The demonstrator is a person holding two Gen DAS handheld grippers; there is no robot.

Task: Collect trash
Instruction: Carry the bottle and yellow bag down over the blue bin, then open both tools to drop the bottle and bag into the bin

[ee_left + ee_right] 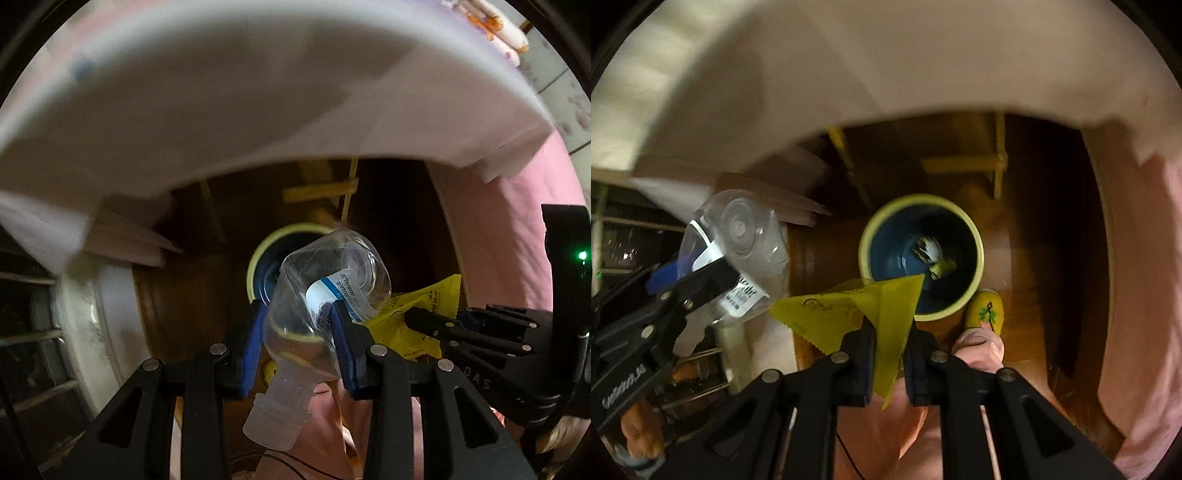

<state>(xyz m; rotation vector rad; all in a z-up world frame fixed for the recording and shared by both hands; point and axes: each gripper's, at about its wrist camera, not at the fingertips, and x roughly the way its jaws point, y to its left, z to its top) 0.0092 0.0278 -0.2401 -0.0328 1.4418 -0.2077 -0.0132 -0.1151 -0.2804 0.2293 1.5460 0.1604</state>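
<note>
From the left wrist camera, the left gripper (297, 325) clenches a clear, crumpled plastic bottle (325, 295) between its blue-padded fingers (341, 332). The bottle points its white screw cap back toward the camera and its ribbed base away. Its white label with a blue stripe carries a printed date that seems to read 2025/12, the rest too small to make out, plus dense small black print. The bottle hangs directly above the round waste bin with a pale yellow rim and dark blue inside (258, 258), hiding most of the bin's mouth. Just right of the bottle, the right gripper (410, 317) comes in from the side, gripping a yellow foil snack wrapper (424, 306); faint dark marks on the wrapper cannot be read. The letters "DAS" show on the right gripper's black body.

From the right wrist camera, the right gripper (890, 347) pinches the wrapper (857, 314), a flat yellow sheet with a zigzag-cut edge, its tip overlapping the near rim of the bin (975, 266). Only this view shows the bin's open mouth, with a scrap of black, white and yellow litter at the bottom. Left of the bin, the left gripper (716, 273) holds the bottle (746, 243), a barcode showing on its label. A yellow embroidered slipper (984, 308) stands just beside the bin on the brown wooden floor (1027, 258).
</note>
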